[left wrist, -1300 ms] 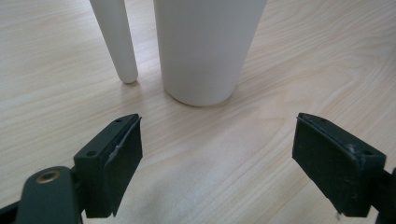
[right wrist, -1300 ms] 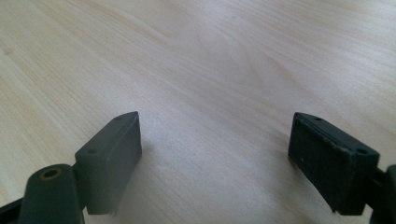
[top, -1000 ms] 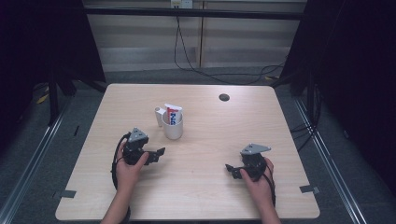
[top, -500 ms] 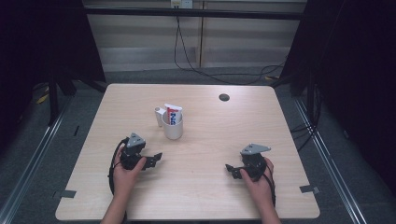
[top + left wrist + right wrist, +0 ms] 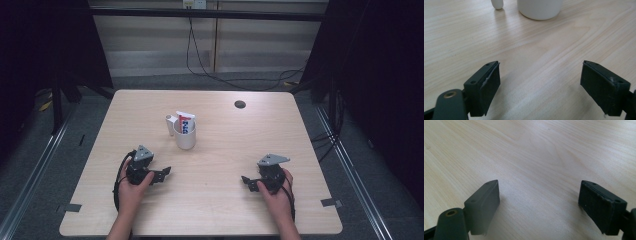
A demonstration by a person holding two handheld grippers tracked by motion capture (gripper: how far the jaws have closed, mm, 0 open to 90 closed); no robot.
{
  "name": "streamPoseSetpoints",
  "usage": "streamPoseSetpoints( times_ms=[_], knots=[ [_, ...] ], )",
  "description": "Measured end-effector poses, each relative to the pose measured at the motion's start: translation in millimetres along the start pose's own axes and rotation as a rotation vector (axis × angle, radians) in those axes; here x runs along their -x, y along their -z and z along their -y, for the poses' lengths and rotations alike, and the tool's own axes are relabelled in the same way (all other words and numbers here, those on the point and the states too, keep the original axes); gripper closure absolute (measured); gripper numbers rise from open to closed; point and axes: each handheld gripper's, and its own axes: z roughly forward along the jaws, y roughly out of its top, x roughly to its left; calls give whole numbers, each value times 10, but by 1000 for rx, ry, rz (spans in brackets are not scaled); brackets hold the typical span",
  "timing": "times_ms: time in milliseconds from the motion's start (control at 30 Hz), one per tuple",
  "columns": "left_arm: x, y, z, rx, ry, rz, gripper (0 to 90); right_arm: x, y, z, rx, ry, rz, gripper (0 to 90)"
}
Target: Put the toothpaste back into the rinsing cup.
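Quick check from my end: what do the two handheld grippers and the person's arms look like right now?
Both grippers, left gripper and right gripper, are black, each with two flat rectangular black jaws and a grey three-cornered plate on top. A black cable loops from each toward the wrist. The forearms are bare; no sleeves or gloves show.

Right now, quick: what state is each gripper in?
Left gripper: open, nothing between its jaws, short of the white cup.
Right gripper: open, empty, over bare wooden table.

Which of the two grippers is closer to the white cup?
The left gripper: it sits just below and left of the white cup, whose base shows ahead of its open jaws. The right gripper lies farther off, facing bare table.
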Motion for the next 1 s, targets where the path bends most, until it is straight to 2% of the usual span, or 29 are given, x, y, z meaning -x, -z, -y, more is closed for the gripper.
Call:
streamPoseSetpoints(
  times_ms=[133, 200, 467, 567, 700, 1000],
  knots=[
    [-4, 20, 11, -16, -32, -14, 165, 0, 0, 0, 0, 0, 0, 170],
    [0, 21, 17, -23, -29, -13, 165, -1, 0, 0, 0, 0, 0, 170],
    [8, 26, 33, -57, -60, -22, 165, 0, 0, 0, 0, -1, 0, 170],
    [8, 29, 34, -61, -61, -22, 165, -2, 1, 0, -2, -2, 0, 170],
    [5, 22, 39, -57, -40, -12, 163, -3, 2, 0, -2, -3, 1, 170],
    [0, 23, 37, -61, -42, -14, 159, -4, 2, 1, -2, -4, 1, 170]
  ],
)
